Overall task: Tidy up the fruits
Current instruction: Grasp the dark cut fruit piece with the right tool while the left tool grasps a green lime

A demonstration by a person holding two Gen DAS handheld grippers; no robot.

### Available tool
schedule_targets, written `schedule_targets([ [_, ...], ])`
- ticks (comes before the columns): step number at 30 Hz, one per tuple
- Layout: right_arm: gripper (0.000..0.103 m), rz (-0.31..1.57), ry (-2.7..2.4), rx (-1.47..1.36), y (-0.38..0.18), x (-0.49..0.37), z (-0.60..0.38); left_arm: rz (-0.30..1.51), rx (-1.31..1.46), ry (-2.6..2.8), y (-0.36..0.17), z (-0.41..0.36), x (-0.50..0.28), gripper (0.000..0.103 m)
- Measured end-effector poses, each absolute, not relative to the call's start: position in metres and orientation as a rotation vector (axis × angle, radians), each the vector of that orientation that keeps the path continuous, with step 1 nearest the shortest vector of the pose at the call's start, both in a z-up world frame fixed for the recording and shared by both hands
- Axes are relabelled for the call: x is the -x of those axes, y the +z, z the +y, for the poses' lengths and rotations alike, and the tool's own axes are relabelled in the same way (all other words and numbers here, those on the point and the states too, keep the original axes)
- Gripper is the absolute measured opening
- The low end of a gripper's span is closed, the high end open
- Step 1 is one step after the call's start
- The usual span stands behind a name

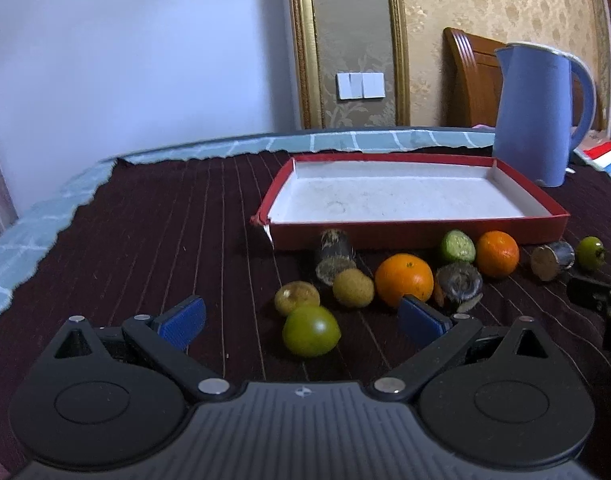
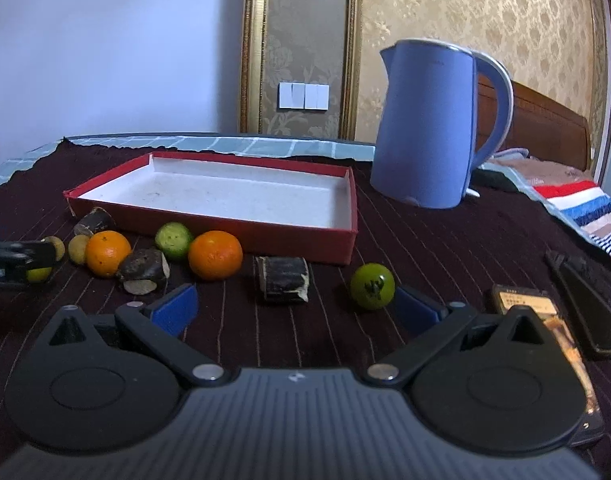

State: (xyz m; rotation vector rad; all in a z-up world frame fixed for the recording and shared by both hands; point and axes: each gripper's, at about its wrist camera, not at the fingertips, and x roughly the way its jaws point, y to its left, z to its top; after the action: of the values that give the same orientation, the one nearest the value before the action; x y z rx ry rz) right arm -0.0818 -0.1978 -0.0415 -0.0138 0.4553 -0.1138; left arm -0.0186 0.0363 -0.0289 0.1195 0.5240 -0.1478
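Observation:
A shallow red box [image 1: 417, 234] [image 2: 241, 236] with a bare white floor lies on the dark striped cloth. In front of it sits a row of fruit: two oranges [image 1: 404, 279] [image 1: 497, 253] [image 2: 108, 253] [image 2: 215, 255], green round fruits [image 1: 311, 331] [image 1: 457, 246] [image 2: 372, 286] [image 2: 174, 241], small yellowish fruits [image 1: 297, 297] [image 1: 353, 288] and dark sugarcane stubs [image 1: 335, 256] [image 1: 459, 282] [image 2: 282, 279] [image 2: 143, 271]. My left gripper [image 1: 301, 318] stands open, the nearest green fruit between its blue pads. My right gripper [image 2: 295, 306] is open too, just short of a cane stub, holding nothing.
A blue electric kettle [image 1: 537, 114] [image 2: 429, 124] stands right of the box. A striped cloth [image 2: 585, 208] lies at the far right, and a dark flat device [image 2: 521, 300] and a black case [image 2: 589, 308] by my right gripper. The cloth's left part [image 1: 153, 232] carries nothing.

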Motion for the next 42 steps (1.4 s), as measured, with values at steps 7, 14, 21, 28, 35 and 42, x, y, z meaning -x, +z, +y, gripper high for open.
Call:
schedule_targets([
  [7, 0.103, 0.469, -0.112, 0.015, -0.048, 0.076, -0.204, 0.551, -0.072, -0.163, -0.037, 0.058, 0.01, 0.103],
  [14, 0.103, 0.478, -0.097, 0.031, -0.054, 0.073, -0.206, 0.559, -0.088, -0.186, -0.044, 0.064, 0.006, 0.102],
  [21, 0.091, 0.488, -0.085, -0.011, -0.058, 0.071, -0.218, 0.575, -0.093, -0.191, -0.05, 0.052, -0.001, 0.099],
  [28, 0.082, 0.509, -0.044, 0.016, -0.055, 0.06, -0.213, 0.609, -0.086, -0.175, -0.053, 0.048, -0.008, 0.076],
  [35, 0.054, 0.571, 0.023, -0.014, -0.053, 0.034, -0.213, 0.614, -0.073, -0.18, -0.053, 0.046, -0.01, 0.062],
  [42, 0.028, 0.6, 0.018, -0.007, -0.057, 0.023, -0.212, 0.609, -0.071, -0.196, -0.053, 0.043, -0.009, 0.042],
])
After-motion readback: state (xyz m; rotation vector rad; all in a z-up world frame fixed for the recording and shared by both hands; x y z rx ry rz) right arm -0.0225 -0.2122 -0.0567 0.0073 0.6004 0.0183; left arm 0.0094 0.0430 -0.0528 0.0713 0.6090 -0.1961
